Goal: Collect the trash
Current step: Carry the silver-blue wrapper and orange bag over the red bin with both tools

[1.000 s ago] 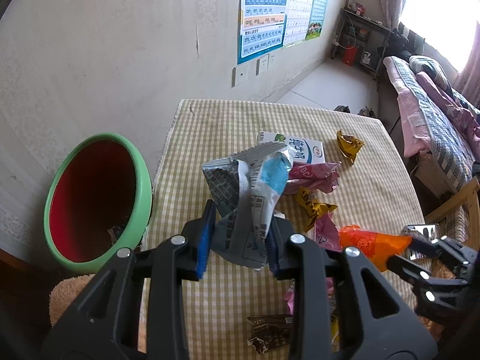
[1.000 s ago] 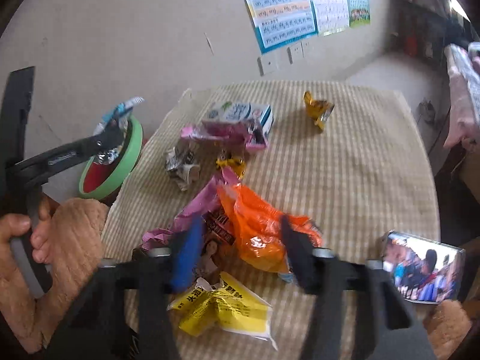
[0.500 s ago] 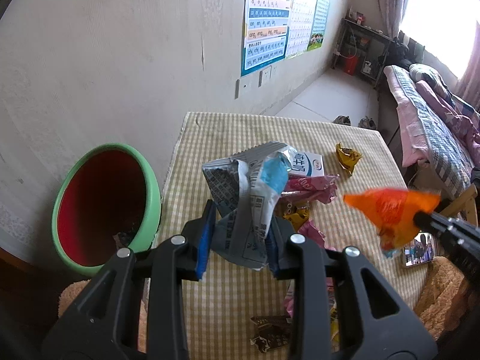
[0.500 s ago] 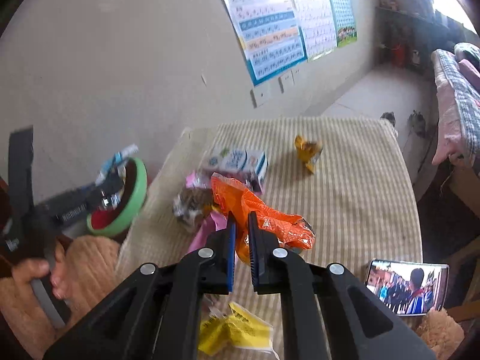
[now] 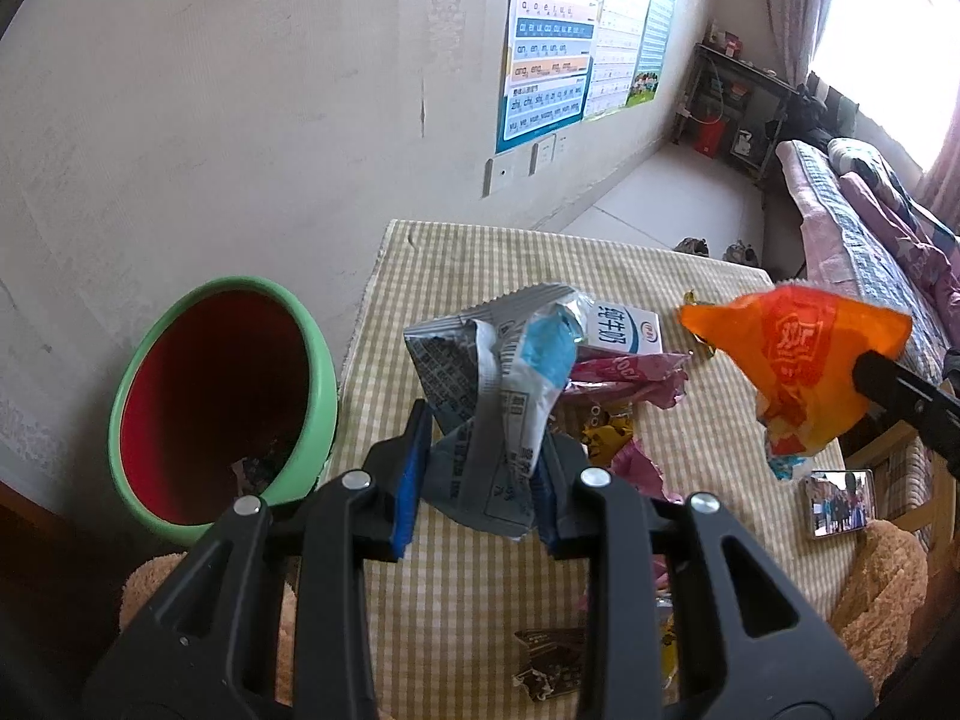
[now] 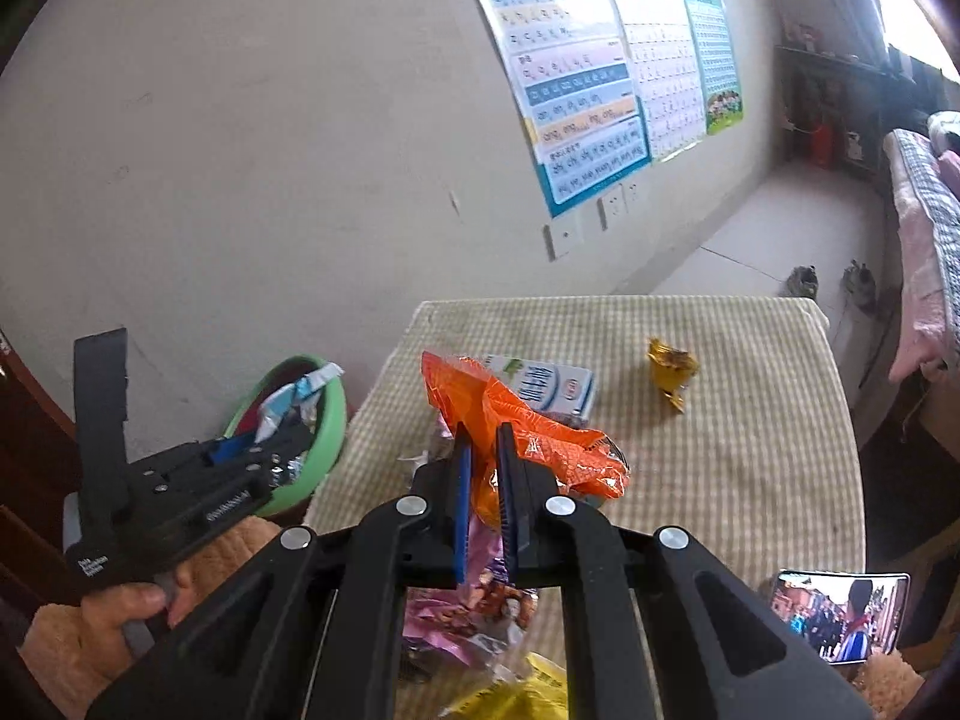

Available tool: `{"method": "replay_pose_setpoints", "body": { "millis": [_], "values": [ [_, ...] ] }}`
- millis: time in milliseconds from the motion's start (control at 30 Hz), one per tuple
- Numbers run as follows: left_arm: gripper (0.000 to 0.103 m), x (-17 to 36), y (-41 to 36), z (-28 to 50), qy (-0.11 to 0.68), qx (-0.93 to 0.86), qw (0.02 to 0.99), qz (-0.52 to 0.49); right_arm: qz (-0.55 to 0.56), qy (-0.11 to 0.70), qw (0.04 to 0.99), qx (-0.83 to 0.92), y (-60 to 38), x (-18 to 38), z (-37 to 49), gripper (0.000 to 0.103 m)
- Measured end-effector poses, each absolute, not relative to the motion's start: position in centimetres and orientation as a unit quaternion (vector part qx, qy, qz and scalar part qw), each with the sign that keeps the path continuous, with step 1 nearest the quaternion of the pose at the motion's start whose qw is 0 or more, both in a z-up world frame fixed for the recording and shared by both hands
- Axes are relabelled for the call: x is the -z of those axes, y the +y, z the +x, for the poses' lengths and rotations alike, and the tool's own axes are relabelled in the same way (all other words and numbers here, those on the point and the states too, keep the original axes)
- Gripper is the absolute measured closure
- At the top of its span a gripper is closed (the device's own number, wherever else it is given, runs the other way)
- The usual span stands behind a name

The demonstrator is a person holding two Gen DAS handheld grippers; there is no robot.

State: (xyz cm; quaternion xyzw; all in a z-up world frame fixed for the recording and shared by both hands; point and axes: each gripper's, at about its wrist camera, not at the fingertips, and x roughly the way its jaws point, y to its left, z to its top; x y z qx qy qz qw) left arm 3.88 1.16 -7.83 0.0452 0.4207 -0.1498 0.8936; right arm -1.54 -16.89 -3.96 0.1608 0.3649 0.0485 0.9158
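Note:
My left gripper (image 5: 480,474) is shut on a crumpled grey and blue wrapper (image 5: 498,384) and holds it above the table's left edge, beside the green bin (image 5: 222,414) with a red inside. My right gripper (image 6: 483,480) is shut on an orange wrapper (image 6: 528,432), lifted above the table; it also shows in the left wrist view (image 5: 792,360). In the right wrist view the left gripper (image 6: 252,456) hangs near the bin (image 6: 324,426).
On the checked tablecloth (image 6: 720,420) lie a milk carton (image 6: 546,390), a yellow wrapper (image 6: 669,363), pink wrappers (image 5: 624,378) and other scraps near the front. A phone (image 6: 837,615) lies at the right front corner. A wall runs along the left.
My right gripper closed on the orange wrapper and lifted it off the table. My left gripper keeps the grey wrapper and has risen slightly near the bin.

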Motion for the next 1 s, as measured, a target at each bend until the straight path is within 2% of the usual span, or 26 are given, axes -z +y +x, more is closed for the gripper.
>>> {"method": "replay_pose_setpoints", "body": {
  "millis": [500, 1000],
  "values": [
    [0.074, 7.5, 3.7, 4.2, 0.411, 0.123, 0.902, 0.036, 0.155, 0.372, 0.912, -0.078, -14.2, 3.7, 0.4, 0.095],
    [0.074, 7.9, 13.1, 6.0, 0.416, 0.033, 0.909, 0.009, 0.143, 0.404, 0.891, -0.149, -7.0, 4.3, 5.5, 0.095]
  ]
}}
